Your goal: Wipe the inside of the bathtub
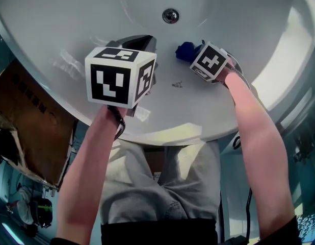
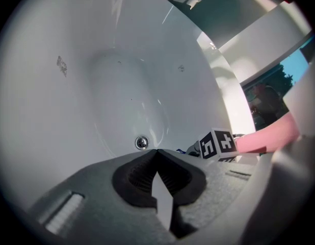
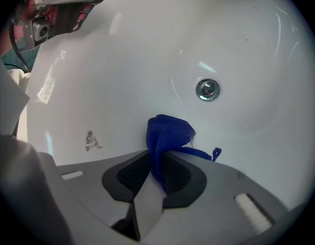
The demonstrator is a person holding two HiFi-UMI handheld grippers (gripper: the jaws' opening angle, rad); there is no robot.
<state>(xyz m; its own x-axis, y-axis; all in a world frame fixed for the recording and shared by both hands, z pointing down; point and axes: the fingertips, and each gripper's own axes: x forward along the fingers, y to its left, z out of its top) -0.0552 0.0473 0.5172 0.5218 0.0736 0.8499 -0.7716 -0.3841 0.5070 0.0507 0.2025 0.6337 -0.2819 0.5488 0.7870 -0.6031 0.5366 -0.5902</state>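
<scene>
Leaning over the white bathtub (image 1: 60, 29), the person has the right tool (image 3: 156, 157) clamped on a bunched blue cloth (image 3: 167, 131) low inside it, between the drain (image 3: 207, 89) and a small dirty mark (image 3: 91, 140), while the left tool (image 2: 156, 153) hovers nearby, pinched closed on nothing.

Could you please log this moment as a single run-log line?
right gripper: shut on blue cloth | left gripper: shut, empty | smudge: on bathtub wall, beside cloth | cloth contact: cannot tell
</scene>
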